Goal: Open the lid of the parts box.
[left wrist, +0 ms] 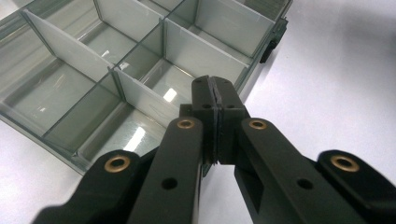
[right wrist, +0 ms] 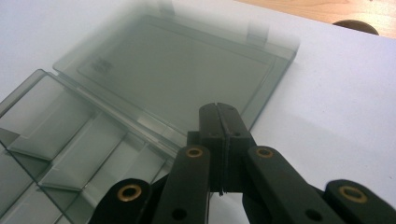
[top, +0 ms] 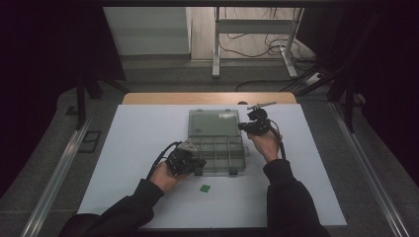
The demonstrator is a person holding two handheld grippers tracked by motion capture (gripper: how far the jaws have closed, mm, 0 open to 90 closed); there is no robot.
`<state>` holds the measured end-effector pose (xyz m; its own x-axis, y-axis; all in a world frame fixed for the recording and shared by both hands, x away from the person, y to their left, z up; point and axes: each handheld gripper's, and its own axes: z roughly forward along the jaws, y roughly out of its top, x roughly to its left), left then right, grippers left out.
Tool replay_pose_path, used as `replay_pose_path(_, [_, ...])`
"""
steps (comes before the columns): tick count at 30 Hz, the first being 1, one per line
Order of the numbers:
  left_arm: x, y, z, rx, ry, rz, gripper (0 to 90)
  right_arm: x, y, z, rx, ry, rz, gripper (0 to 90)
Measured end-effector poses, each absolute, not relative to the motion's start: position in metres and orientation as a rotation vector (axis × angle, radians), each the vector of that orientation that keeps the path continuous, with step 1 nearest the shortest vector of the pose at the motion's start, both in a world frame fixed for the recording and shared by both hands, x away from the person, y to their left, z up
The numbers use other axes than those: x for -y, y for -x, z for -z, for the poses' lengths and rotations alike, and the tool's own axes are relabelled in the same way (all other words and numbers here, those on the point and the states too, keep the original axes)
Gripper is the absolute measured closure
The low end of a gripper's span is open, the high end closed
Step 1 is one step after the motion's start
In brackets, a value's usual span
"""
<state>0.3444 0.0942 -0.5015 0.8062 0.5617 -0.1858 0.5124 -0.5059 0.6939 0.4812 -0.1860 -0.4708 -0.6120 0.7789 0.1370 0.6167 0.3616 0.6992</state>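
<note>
Organizer box (top: pixel 217 148) is seen open at frame centre on the white table (top: pixel 128 148), its lid (top: pixel 213 122) laid flat behind the divided tray. Left gripper (top: pixel 197 165) is held low at the tray's lower-left corner, jaws pressed together on nothing. Right gripper (top: pixel 243 127) is poised at the lid's right edge, jaws likewise closed and empty. Green square (top: pixel 205 187) lies below the box, apart from it.

Open compartment box (top: pixel 217 143) sits between both claws; green square (top: pixel 205 187) lies nearby.
</note>
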Motion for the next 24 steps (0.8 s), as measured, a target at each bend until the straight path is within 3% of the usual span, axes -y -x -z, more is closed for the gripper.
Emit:
replay_pose_path(9, [-0.095,-0.345,0.502,-0.789,-2.193,-0.068,88.5,0.184,-0.47,0.459,-2.417,-1.203,-1.107,85.8])
replay_pose_path(24, [-0.104,-0.341,0.488,-0.784,-2.164,-0.068,78.6,0.186,-0.441,0.445,-2.448,-1.127,-1.081,70.7])
